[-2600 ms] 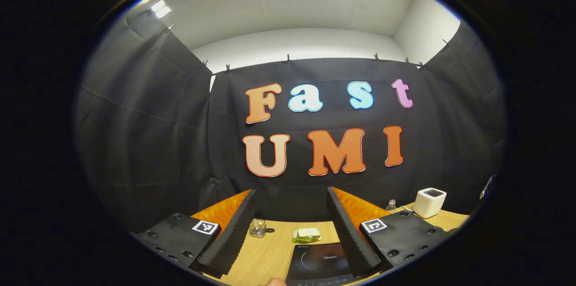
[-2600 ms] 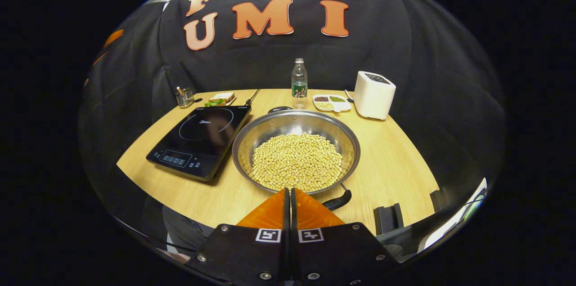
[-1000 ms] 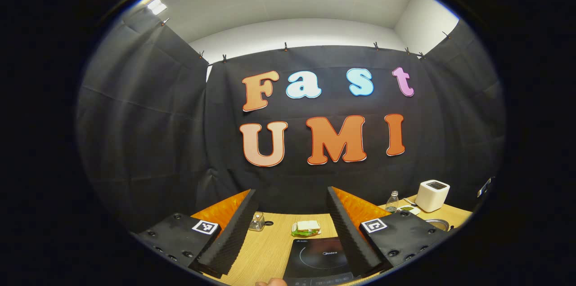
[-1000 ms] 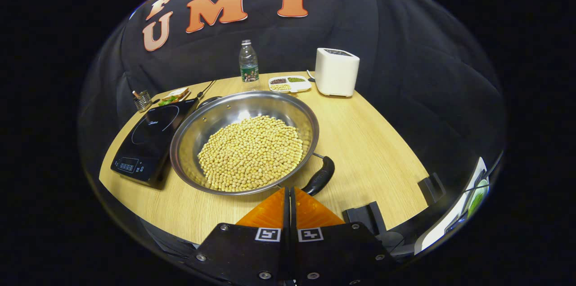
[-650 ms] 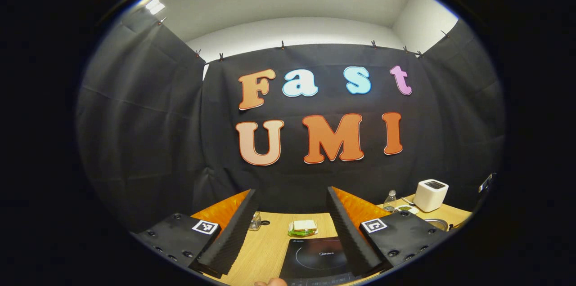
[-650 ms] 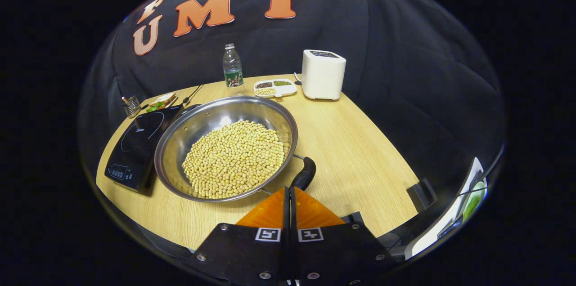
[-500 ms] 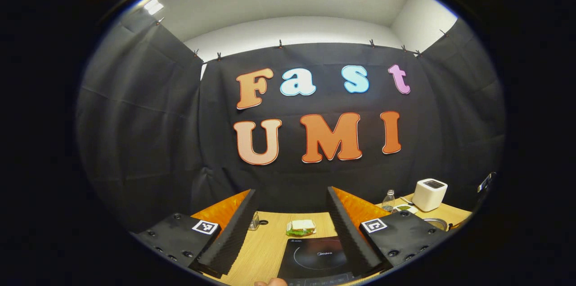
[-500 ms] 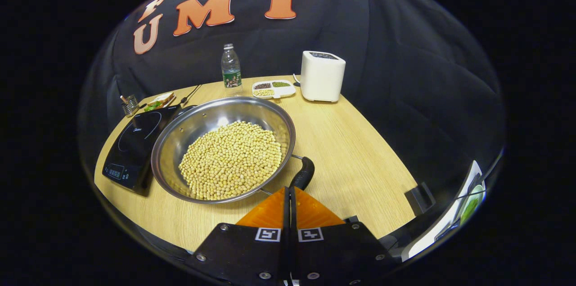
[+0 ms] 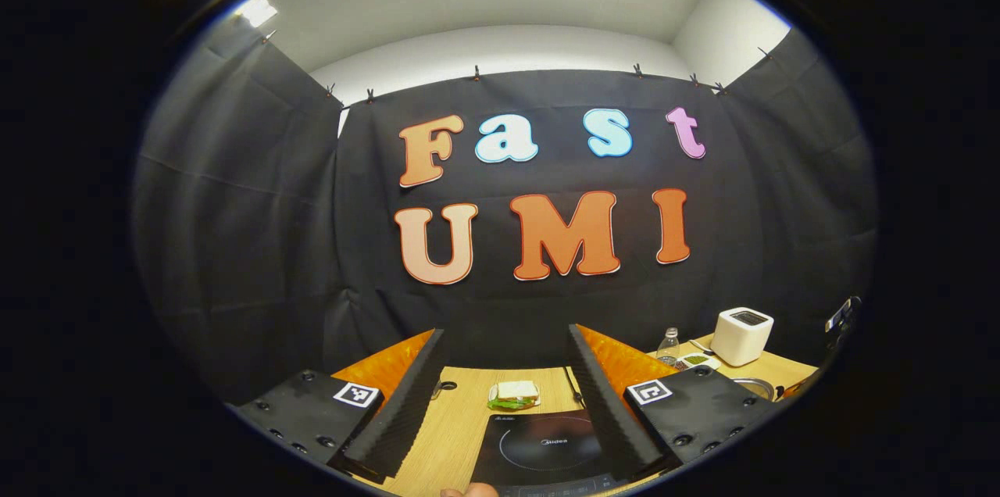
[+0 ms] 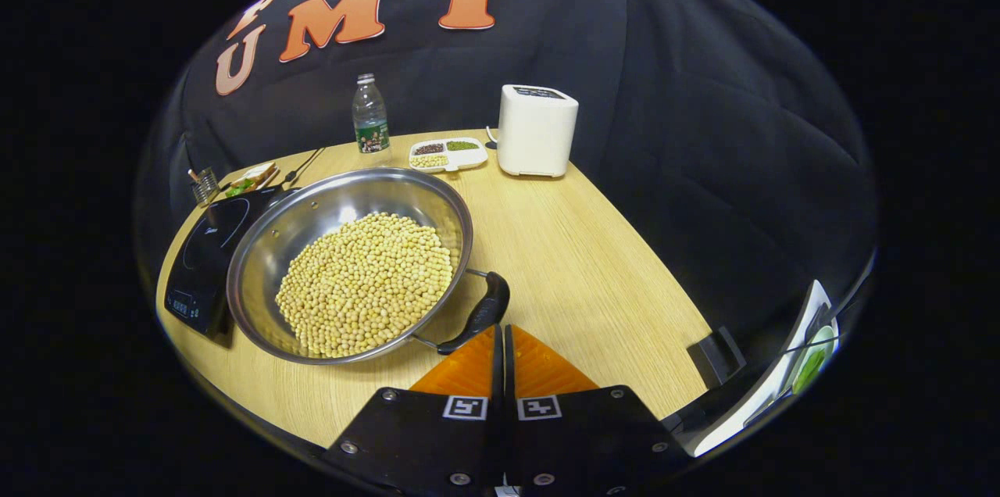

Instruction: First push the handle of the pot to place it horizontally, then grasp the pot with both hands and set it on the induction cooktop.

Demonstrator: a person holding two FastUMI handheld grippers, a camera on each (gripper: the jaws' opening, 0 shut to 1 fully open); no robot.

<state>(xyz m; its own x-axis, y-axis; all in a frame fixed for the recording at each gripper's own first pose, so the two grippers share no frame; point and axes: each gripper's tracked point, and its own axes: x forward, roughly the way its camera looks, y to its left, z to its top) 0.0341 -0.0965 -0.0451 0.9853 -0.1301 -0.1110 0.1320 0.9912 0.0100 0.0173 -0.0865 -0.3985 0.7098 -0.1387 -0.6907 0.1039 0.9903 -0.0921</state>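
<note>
A wide steel pot [image 10: 328, 208] full of soybeans [image 10: 367, 278] sits on the wooden table [image 10: 594, 278], right beside the black induction cooktop [image 10: 205, 243]. Its black near handle [image 10: 478, 313] sticks out toward me at the pot's right front. My right gripper [image 10: 500, 327] is shut and empty, with its tips against the handle's lower end. In the left gripper view my left gripper [image 9: 506, 330] stands open and held high, the cooktop [image 9: 547, 446] lying below between its fingers. The pot's rim [image 9: 755, 384] peeks in at the far right.
Along the back edge stand a water bottle [image 10: 369, 116], a divided dish of beans [image 10: 448, 155] and a white appliance [image 10: 536, 130]. A sandwich [image 10: 251, 178] and a small holder [image 10: 205, 184] lie behind the cooktop. Bare table stretches right of the pot.
My right gripper has swung around to the right and closed in on the near handle, so the pot sits further left in its view. The left gripper has drifted slightly and stays open.
</note>
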